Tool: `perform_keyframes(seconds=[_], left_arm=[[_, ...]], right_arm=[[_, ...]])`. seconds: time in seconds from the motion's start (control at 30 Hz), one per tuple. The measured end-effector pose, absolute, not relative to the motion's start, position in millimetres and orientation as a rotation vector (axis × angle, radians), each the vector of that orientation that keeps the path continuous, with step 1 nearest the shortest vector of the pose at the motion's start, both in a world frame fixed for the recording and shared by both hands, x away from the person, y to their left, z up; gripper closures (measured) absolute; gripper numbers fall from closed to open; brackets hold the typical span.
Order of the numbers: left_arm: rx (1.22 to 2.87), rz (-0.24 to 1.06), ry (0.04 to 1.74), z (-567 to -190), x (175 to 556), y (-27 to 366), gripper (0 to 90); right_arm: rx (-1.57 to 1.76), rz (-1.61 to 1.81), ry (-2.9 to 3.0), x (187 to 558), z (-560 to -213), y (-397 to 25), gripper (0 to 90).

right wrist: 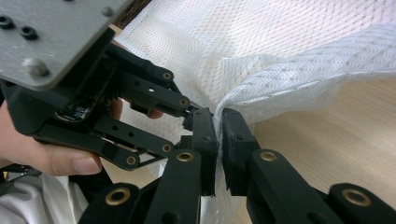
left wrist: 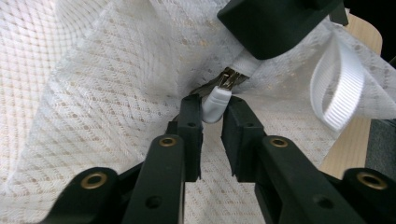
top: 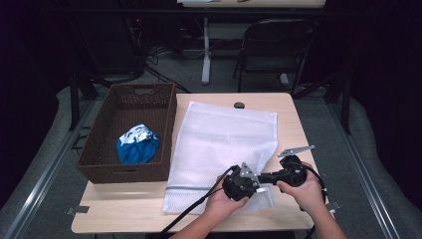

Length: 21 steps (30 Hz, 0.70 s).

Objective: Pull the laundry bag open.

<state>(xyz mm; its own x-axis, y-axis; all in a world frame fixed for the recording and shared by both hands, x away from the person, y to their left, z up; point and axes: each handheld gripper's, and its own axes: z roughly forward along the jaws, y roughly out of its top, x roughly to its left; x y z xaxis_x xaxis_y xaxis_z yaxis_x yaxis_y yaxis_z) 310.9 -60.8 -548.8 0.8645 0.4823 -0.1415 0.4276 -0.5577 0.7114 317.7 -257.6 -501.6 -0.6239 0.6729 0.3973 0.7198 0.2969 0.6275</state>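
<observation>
Two grippers meet at the near right corner of the white mesh laundry bag (top: 219, 144), which lies flat on the wooden table (top: 124, 209). My left gripper (left wrist: 212, 114) has its jaws closed around the bag's white zipper pull (left wrist: 215, 105), a white webbing loop (left wrist: 338, 88) curling just to its right. My right gripper (right wrist: 218, 128) is pinched tight on a bunched fold of the mesh, lifting it off the tabletop, with the left gripper touching distance away. Farther left, a brown wicker basket (top: 99, 144) holds a blue-and-white cloth (top: 137, 144). Beyond the table stands a dark folding chair (top: 273, 47).
</observation>
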Motion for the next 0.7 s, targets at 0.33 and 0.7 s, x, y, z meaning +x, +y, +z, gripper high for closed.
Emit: perform_keyframes(seconds=[0.33, 0.7], left_arm=[[2.239, 0.093, 0.649, -546.8, 309.8, -59.3, 79.5], [2.223, 0.066, 0.641, -544.1, 309.4, -58.8, 80.4]], right_arm=[[-1.353, -1.243, -2.490, 318.8, -503.4, -259.5, 84.9], [-1.357, -1.235, -2.498, 319.1, -506.4, -257.4, 84.9]])
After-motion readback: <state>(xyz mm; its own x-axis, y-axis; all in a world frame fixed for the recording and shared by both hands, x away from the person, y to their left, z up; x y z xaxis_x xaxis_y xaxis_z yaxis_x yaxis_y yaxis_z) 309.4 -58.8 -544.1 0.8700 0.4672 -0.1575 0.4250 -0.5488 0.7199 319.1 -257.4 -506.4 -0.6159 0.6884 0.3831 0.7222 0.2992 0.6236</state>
